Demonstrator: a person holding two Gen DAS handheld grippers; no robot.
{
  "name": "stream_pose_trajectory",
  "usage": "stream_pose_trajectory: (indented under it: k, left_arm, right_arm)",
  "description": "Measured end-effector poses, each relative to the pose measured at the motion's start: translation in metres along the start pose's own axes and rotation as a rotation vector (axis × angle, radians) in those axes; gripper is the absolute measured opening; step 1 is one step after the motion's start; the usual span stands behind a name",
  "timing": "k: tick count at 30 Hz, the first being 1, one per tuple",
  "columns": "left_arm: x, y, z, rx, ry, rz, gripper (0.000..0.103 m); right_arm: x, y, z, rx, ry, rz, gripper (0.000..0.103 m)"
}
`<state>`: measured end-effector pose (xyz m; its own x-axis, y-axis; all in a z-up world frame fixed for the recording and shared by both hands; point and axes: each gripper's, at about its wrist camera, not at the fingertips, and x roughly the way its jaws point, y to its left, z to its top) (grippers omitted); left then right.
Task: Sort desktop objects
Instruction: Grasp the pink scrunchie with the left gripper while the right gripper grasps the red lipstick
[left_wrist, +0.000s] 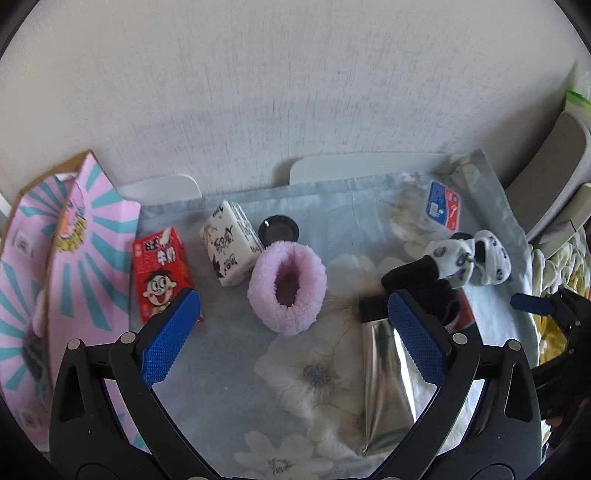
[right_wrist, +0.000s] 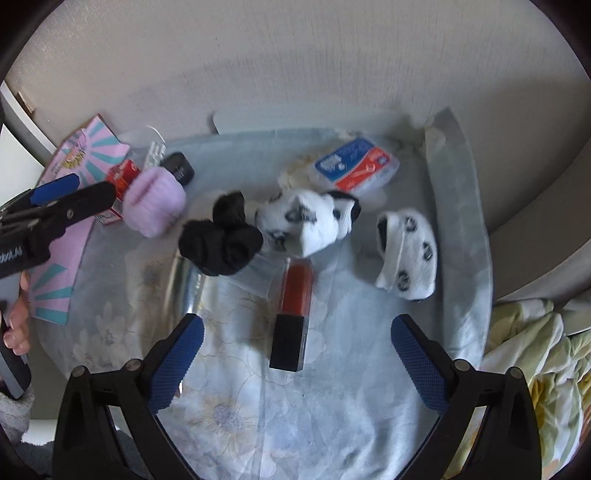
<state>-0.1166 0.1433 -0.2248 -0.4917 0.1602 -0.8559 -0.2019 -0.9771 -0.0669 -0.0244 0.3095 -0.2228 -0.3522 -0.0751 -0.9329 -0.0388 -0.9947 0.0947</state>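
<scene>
My left gripper (left_wrist: 293, 314) is open and empty, low over the floral cloth (left_wrist: 221, 369). Ahead of it lie a fluffy pink scrunchie (left_wrist: 287, 288), a red milk carton (left_wrist: 162, 275), a white carton (left_wrist: 232, 247) and a small black jar (left_wrist: 279, 229). A silver tube (left_wrist: 388, 376) lies by its right finger. My right gripper (right_wrist: 297, 341) is open and empty over a red and black lipstick (right_wrist: 291, 314). Beyond it are a black scrunchie (right_wrist: 221, 236), two spotted white socks (right_wrist: 306, 221) (right_wrist: 408, 254) and a blue and red tissue pack (right_wrist: 356, 164).
A pink and teal paper bag (left_wrist: 74, 277) stands at the left edge of the cloth. A wall (left_wrist: 295, 92) closes the back. White chair parts (left_wrist: 561, 166) and yellowish bedding (right_wrist: 524, 350) lie to the right. The left gripper also shows in the right wrist view (right_wrist: 55, 206).
</scene>
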Motion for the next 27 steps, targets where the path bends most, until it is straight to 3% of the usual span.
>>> stream_pose_trajectory:
  k: [3, 10, 13, 16, 18, 21, 23, 27]
  left_arm:
    - [0.016, -0.001, -0.004, -0.008, 0.009, 0.004, 0.101]
    - [0.036, -0.003, -0.005, -0.001, 0.023, 0.029, 0.096]
    - [0.041, 0.000, -0.004, -0.010, 0.032, 0.030, 0.086]
    - [0.048, 0.004, -0.006, -0.018, 0.057, 0.027, 0.067]
    - [0.053, 0.008, -0.009, -0.021, 0.080, 0.029, 0.047]
    - [0.051, 0.014, -0.013, -0.036, 0.068, 0.003, 0.033]
    - [0.049, 0.015, -0.014, -0.030, 0.068, 0.007, 0.029]
    - [0.048, 0.018, -0.015, -0.030, 0.076, 0.012, 0.027]
  right_arm:
    - [0.013, -0.001, -0.005, -0.003, 0.015, -0.018, 0.096]
    - [0.027, 0.004, -0.011, -0.049, 0.035, -0.059, 0.073]
    - [0.030, 0.005, -0.014, -0.061, 0.034, -0.070, 0.065]
    - [0.029, 0.003, -0.014, -0.063, 0.029, -0.070, 0.050]
    - [0.029, 0.001, -0.014, -0.057, 0.032, -0.068, 0.043]
    - [0.026, -0.001, -0.014, -0.053, 0.024, -0.064, 0.029]
    - [0.025, -0.002, -0.014, -0.048, 0.019, -0.052, 0.021]
    - [0.022, -0.003, -0.017, -0.045, 0.013, -0.068, 0.020]
